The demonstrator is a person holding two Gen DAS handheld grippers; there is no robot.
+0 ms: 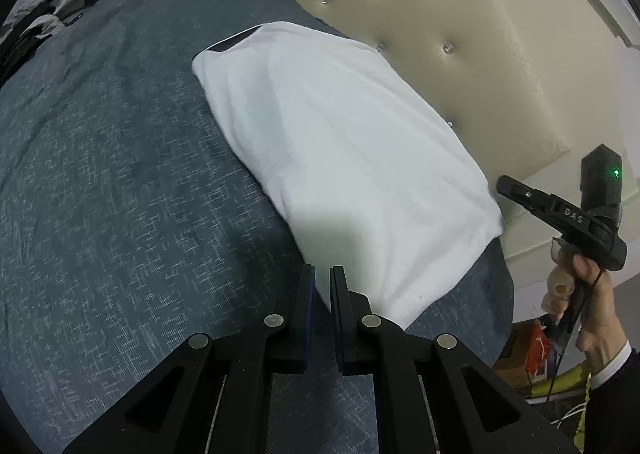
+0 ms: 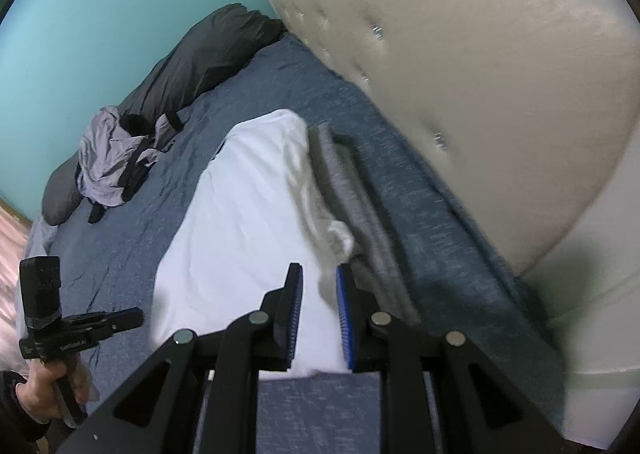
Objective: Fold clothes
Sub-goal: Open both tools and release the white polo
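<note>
We see a bed with a blue bedspread (image 1: 120, 173), a cream tufted headboard (image 1: 440, 33) and a teal wall (image 2: 100, 13). A folded white garment (image 1: 340, 153) lies near the headboard, long axis from 11 to 5 o'clock in the left view, dark-edged neckline at 11. Our left gripper (image 1: 322, 282) is nearly closed, empty. Our right gripper (image 2: 318, 286) is slightly parted above the garment, empty.
</note>
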